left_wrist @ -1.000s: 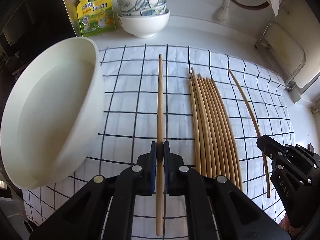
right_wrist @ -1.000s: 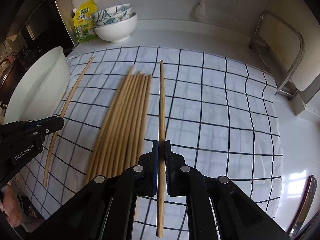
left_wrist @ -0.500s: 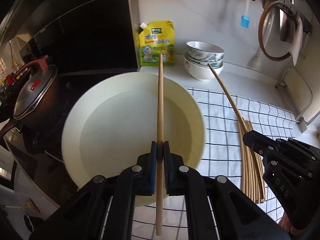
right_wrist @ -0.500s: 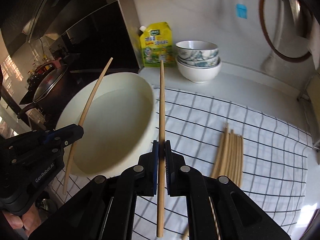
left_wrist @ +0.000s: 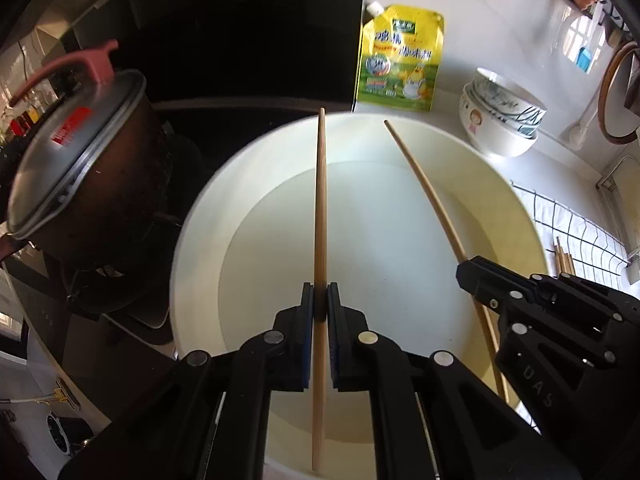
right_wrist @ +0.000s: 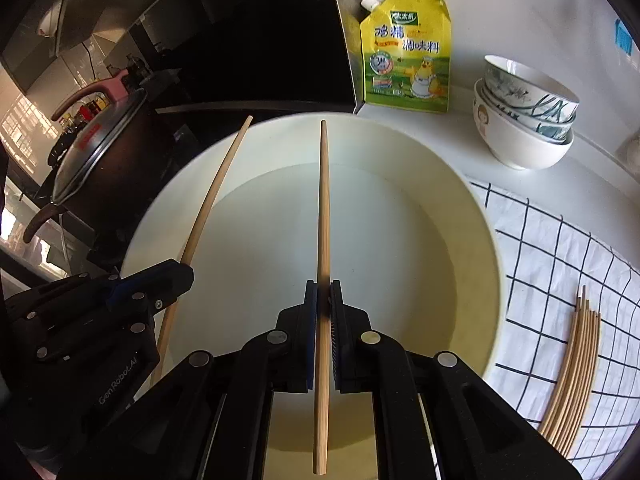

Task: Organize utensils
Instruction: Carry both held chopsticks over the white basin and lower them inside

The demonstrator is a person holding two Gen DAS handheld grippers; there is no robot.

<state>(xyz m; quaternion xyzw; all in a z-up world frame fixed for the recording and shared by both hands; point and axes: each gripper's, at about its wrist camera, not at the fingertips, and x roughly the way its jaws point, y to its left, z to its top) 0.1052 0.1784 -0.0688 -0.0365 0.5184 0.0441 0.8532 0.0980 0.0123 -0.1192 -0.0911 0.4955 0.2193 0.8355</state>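
To the left of the claws sat a dark metal pot with a pink handle [left_wrist: 76, 152]. The left black claw [left_wrist: 319, 300] pinched a long wooden chopstick [left_wrist: 320, 216] over the big round white basin [left_wrist: 200, 240]. Just beside it, the right black claw [right_wrist: 323, 300] pinched another wooden chopstick [right_wrist: 323, 220] over that basin. To the right, more wooden chopsticks [right_wrist: 576, 368] lay on the white checked cloth [right_wrist: 560, 248].

Near rim of white basin [left_wrist: 192, 240] is hiding behind the fingers [left_wrist: 306, 336] in both views; chopstick bundle [right_wrist: 572, 376] is running off frame edge at right, count unclear; pot [left_wrist: 80, 160] is getting cut off at left; pouch [right_wrist: 406, 56] small print too tiny to read
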